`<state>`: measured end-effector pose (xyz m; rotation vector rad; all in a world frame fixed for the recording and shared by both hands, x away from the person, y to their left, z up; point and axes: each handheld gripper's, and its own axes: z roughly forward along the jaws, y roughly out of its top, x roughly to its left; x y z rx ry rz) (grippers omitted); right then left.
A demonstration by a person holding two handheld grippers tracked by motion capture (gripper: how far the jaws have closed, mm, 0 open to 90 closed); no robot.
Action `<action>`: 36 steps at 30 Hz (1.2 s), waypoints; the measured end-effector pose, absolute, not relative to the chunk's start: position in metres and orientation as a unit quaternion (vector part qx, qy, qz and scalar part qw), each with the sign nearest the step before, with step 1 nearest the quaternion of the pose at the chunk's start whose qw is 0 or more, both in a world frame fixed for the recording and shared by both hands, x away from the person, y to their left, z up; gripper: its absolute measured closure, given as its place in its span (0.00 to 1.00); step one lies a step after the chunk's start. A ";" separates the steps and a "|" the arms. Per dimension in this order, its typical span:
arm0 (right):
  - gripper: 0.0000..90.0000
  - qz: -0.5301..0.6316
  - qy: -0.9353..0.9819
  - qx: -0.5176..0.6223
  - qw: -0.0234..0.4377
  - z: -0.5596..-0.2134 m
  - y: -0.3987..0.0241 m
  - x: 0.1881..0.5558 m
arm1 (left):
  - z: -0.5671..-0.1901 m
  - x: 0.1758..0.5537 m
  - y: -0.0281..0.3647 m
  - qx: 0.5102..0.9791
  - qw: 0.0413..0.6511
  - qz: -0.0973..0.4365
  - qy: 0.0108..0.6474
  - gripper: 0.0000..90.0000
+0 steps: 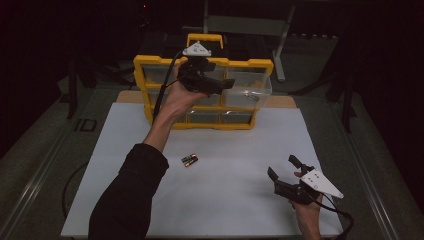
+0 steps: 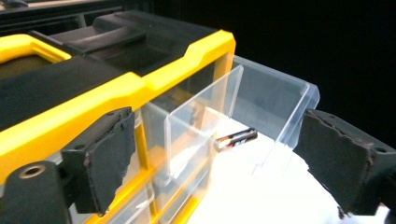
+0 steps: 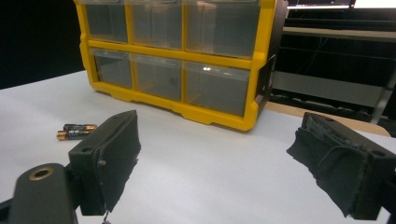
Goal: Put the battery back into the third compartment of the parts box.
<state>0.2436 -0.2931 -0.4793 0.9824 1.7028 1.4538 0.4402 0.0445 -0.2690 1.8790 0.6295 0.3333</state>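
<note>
A yellow organizer with clear drawers stands at the back of the white mat. Its top right drawer is pulled out, and one battery lies inside it. My left gripper hovers open over that drawer with nothing between its pads. Two more batteries lie side by side mid-mat. My right gripper rests open and empty at the mat's front right, facing the organizer.
The organizer's black top with a yellow handle sits just left of the left gripper. A grey metal stand is behind the organizer. Dark table surface surrounds the mat. Cables trail from both grippers.
</note>
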 end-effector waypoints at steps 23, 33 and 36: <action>0.14 0.559 0.654 0.378 0.341 -0.479 -0.293 0.243 | -0.282 0.437 0.065 0.818 0.489 0.138 0.270 0.06; 0.14 0.560 0.654 0.378 0.341 -0.479 -0.293 0.243 | -0.291 0.434 0.075 0.825 0.478 0.133 0.271 0.06; 0.14 0.561 0.653 0.378 0.340 -0.479 -0.293 0.243 | -0.294 0.432 0.075 0.829 0.474 0.131 0.267 0.06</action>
